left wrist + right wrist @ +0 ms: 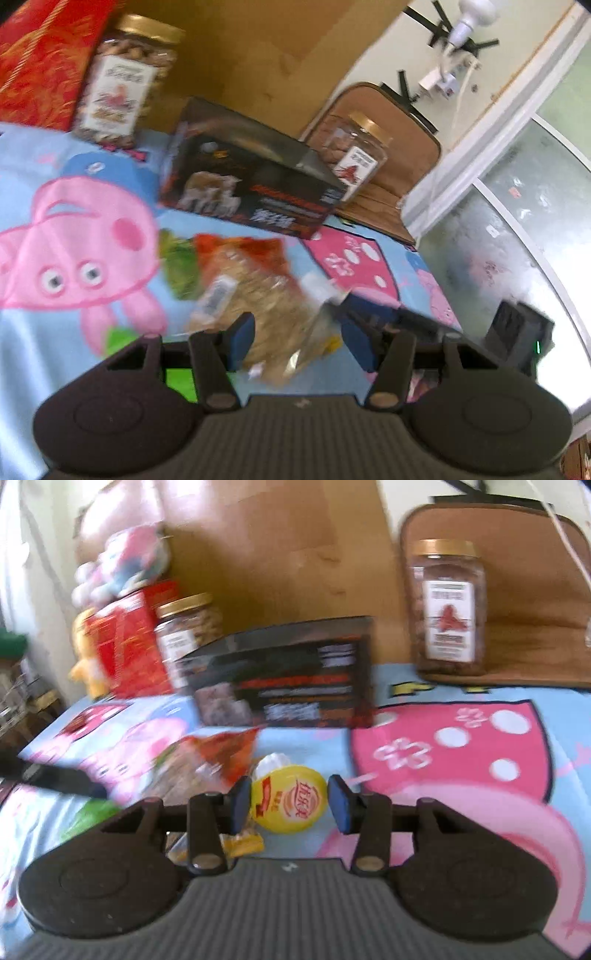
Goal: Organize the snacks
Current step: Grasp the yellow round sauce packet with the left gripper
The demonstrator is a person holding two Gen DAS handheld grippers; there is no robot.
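A clear snack bag (258, 295) of brown pieces with an orange and green top lies between the blue pads of my left gripper (297, 336). The pads look pressed on its sides, though the bag is blurred. In the right wrist view the same bag (207, 760) sits at the left. My right gripper (290, 805) is shut on a small cup with a yellow lid (290, 801), one pad against each side. Both are over a blue cartoon cloth (55, 332).
A black snack box (251, 184) stands just behind the bag. Two gold-lidded jars (125, 77) (354, 155) and a red box (40, 59) line the back, against cardboard (240, 48) and a brown case (406, 147). The cloth ends at the right, above the floor (498, 240).
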